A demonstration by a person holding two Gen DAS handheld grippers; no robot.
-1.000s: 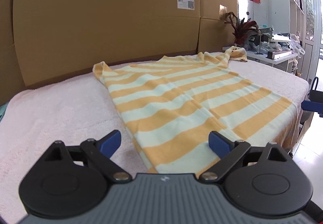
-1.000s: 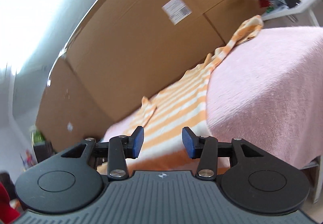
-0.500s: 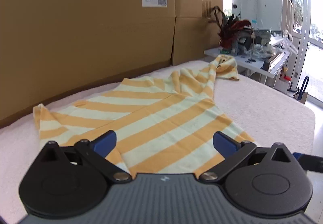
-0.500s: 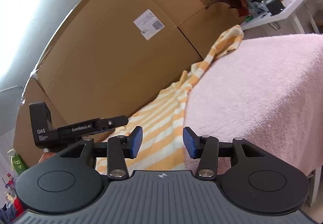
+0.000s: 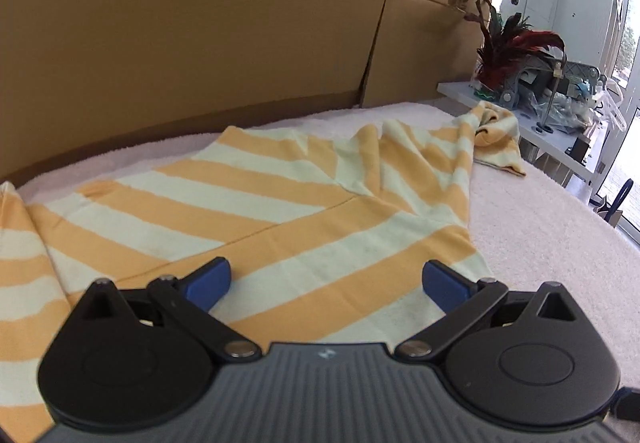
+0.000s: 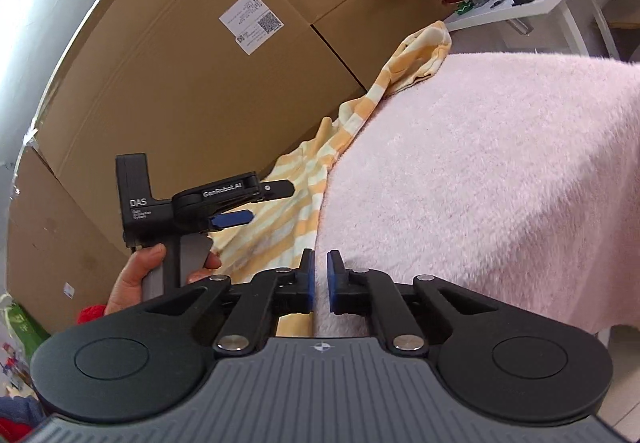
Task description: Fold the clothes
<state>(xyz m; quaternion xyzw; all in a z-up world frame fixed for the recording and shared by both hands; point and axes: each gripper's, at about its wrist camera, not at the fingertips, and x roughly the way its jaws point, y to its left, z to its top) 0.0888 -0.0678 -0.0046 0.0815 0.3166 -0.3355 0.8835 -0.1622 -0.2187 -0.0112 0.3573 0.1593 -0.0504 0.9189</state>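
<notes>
Pink blanket [image 5: 540, 227] carries one striped shirt [image 5: 280, 219]. We note two grippers: left gripper [image 5: 326, 281] spread wide, holding nothing; right gripper [image 6: 321, 279] closed at the shirt's hem.

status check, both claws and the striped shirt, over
Left claw open over striped shirt. Right claw shut at its near edge, grip unclear. Nothing in the way.

Workshop/storage rm, big cardboard boxes [image 5: 200, 43], cluttered white bench [image 5: 560, 111], potted plant [image 5: 508, 47]
</notes>
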